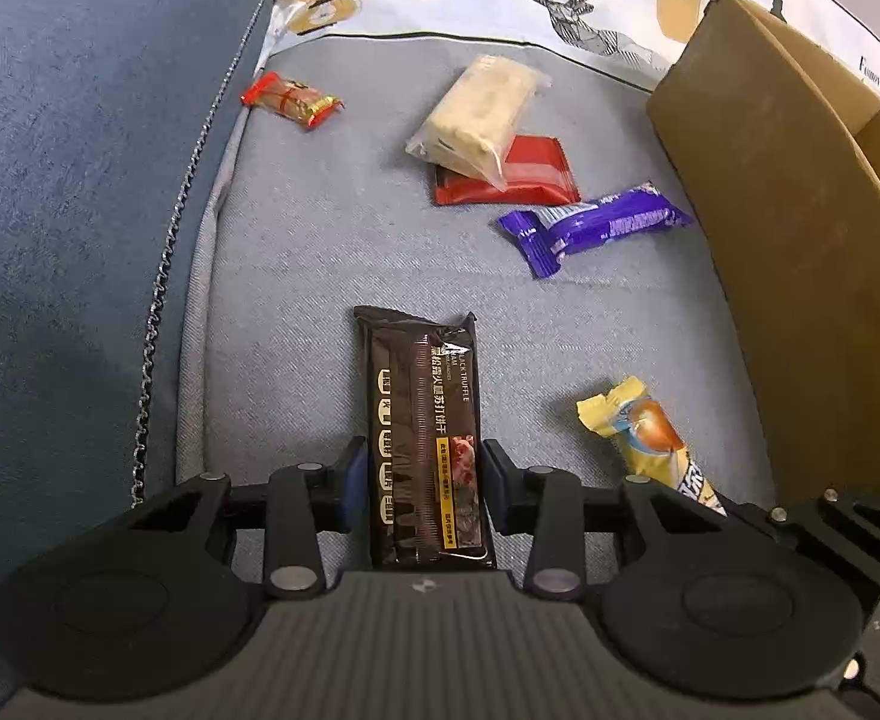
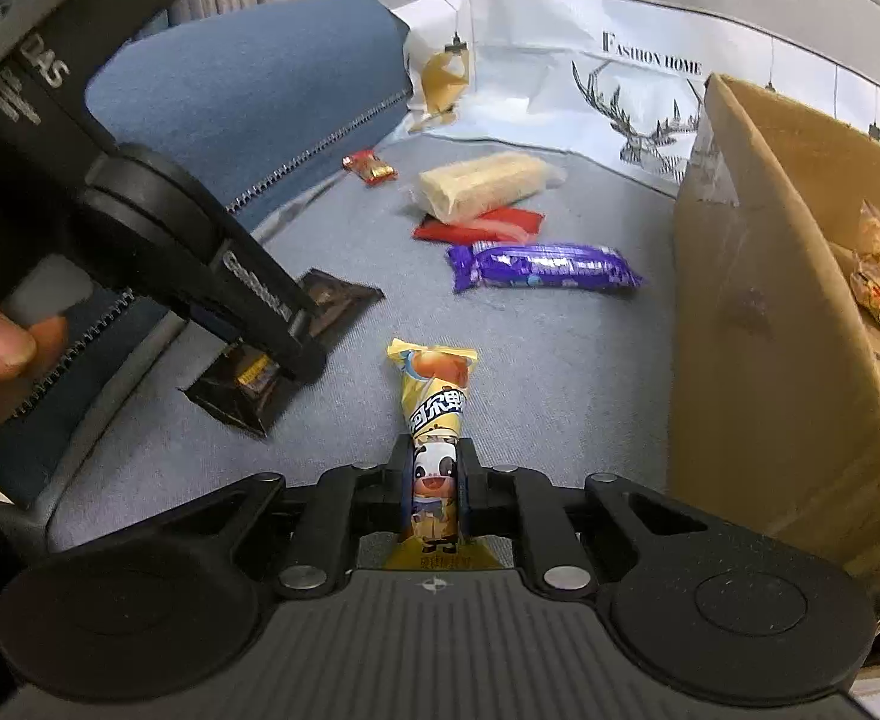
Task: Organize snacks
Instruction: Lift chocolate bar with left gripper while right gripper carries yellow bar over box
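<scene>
both grippers loaded on the sofa seat: left gripper (image 1: pixel 428 474) clamps the dark cracker pack (image 1: pixel 422 432) lengthwise, right gripper (image 2: pixel 435 480) pinches the yellow snack (image 2: pixel 437 420), with the cardboard box (image 2: pixel 758 312) nearer the right.

Your dark cracker pack (image 1: pixel 425 444) is glossy foil-like film that catches the light, as are the purple wrapper (image 1: pixel 590 225) and the yellow candy wrapper (image 2: pixel 437 420). The wafer pack (image 1: pixel 479 114) is clear, crinkled plastic. They lie on a matt, finely woven grey cushion (image 1: pixel 320 252) beside rougher blue cloth (image 1: pixel 68 180). The box (image 2: pixel 740 330) is dull brown cardboard. Your fingers (image 1: pixel 353 480) look like matt black plastic.
</scene>
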Available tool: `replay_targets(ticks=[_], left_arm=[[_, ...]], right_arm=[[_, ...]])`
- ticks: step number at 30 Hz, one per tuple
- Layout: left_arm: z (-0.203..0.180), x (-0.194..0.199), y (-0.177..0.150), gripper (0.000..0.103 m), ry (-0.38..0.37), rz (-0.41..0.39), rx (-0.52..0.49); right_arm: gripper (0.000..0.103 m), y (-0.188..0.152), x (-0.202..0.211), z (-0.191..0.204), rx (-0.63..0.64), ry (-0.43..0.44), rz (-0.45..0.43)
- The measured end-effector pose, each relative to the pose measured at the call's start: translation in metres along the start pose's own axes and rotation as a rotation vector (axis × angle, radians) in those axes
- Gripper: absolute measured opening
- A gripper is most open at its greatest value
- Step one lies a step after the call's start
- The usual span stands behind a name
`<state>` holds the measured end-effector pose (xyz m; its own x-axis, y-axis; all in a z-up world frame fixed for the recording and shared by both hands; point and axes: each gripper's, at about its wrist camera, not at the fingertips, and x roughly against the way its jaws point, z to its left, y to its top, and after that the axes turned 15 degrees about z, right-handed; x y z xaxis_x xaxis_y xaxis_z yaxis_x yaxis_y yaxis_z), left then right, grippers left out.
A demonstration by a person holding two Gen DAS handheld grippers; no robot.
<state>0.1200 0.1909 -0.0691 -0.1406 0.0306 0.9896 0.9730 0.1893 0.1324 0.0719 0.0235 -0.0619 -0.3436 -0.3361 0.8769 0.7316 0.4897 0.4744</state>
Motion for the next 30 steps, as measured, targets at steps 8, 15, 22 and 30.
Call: replay_targets(ticks=[8,15,22,30], left_arm=[[-0.004,-0.003,0.000,0.044,0.005,0.011,-0.028],[-0.006,-0.004,0.000,0.045,0.016,0.010,-0.040],[-0.002,0.000,0.000,0.043,0.025,-0.011,-0.025],[0.004,0.013,0.002,0.043,0.021,-0.075,0.030]], right_arm=[[0.015,0.001,-0.010,-0.003,-0.041,0.027,0.057],[0.015,0.000,-0.011,-0.001,-0.022,0.017,0.054],[0.014,0.001,-0.005,-0.002,-0.035,-0.004,0.007],[0.013,0.001,0.011,-0.003,-0.038,-0.011,-0.090]])
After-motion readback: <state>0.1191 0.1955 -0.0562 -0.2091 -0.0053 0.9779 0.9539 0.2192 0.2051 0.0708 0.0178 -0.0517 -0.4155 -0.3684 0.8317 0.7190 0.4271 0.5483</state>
